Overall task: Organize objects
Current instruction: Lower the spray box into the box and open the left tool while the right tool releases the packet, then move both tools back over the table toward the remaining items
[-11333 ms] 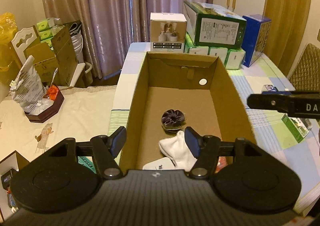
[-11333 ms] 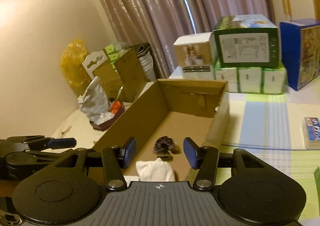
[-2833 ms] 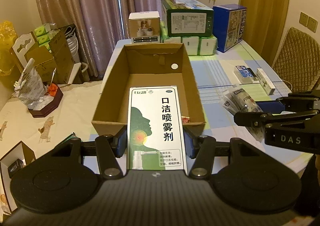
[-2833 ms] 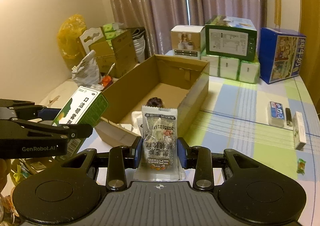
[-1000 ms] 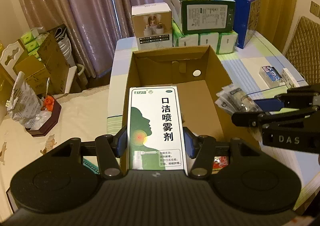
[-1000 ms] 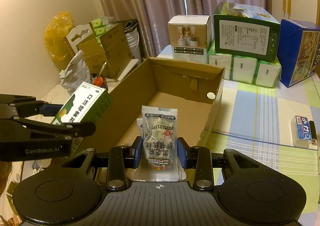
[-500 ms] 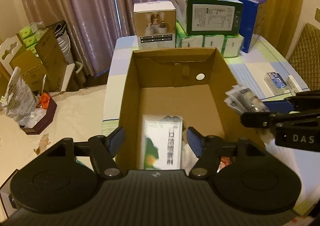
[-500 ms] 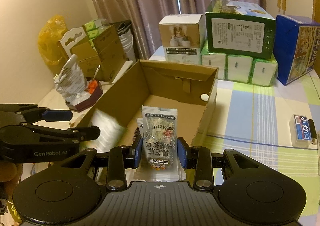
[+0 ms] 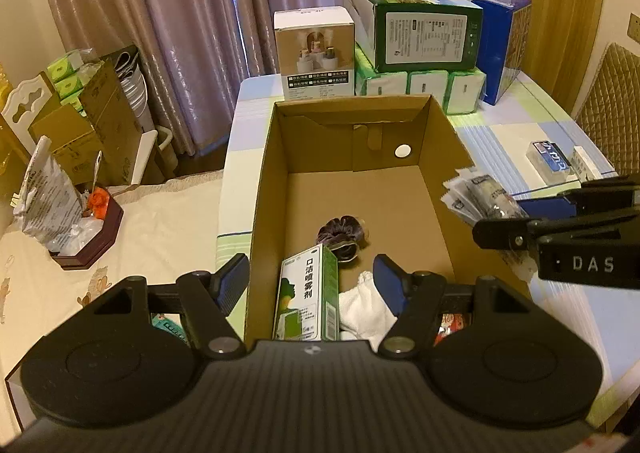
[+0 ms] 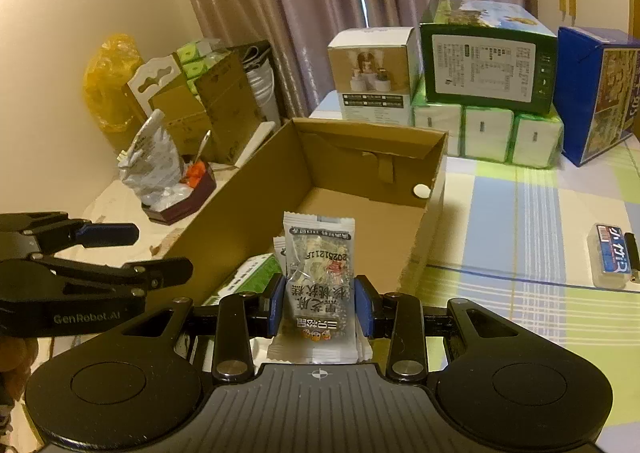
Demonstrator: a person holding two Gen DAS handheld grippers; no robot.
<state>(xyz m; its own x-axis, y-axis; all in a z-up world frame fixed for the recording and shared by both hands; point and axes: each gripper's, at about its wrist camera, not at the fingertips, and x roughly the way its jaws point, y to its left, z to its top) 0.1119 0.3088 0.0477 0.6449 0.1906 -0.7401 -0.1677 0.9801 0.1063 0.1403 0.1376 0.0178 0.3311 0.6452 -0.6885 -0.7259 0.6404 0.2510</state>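
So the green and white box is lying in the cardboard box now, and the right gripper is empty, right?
Not quite. The green and white box does lie in the cardboard box, but the right gripper is not empty: the right wrist view shows it shut on a snack packet. The open, empty one is the left gripper.

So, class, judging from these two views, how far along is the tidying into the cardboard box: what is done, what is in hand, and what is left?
Done: the green spray box, a white cloth and a dark scrunchie lie in the cardboard box, and the left claw is open and empty. In hand: the right claw is shut on snack packets near the box's right wall. Left: a blue-labelled case on the table.
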